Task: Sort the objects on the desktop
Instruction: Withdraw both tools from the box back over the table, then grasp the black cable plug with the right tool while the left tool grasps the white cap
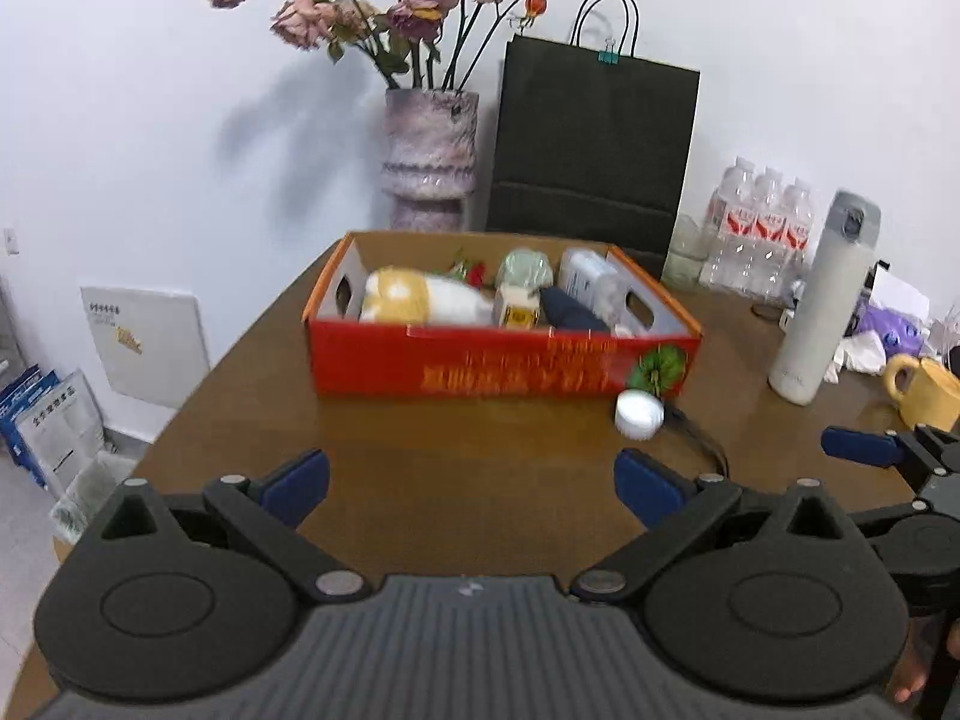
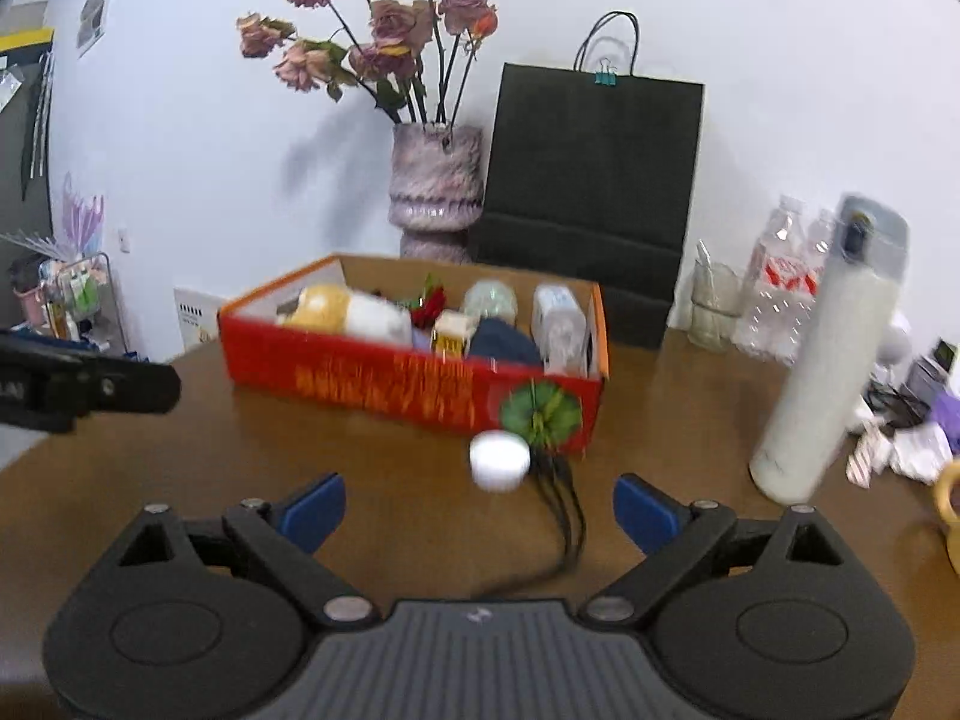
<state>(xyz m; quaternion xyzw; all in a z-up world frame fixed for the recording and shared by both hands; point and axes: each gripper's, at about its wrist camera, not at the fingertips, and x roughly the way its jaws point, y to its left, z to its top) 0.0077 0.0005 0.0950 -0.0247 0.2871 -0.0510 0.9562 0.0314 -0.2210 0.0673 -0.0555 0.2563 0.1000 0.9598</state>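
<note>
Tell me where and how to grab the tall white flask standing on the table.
Take the white flask around its plain cylindrical body, about midway up, below the grey lid. It stands upright, so come in level from the near side with the right tongs, which look wide enough. Its left flank is clear; clutter crowds the right. Gripping near the base or lid would likely tip it.

White wall [image 1: 150,120] behind, evenly lit, with soft shadow of dried roses [image 1: 384,6]. Brown wooden counter [image 1: 456,480] with rounded far-left corner. Pale floor [image 1: 24,516] at left; wire rack [image 2: 84,300] against wall beyond counter's left edge.
</note>
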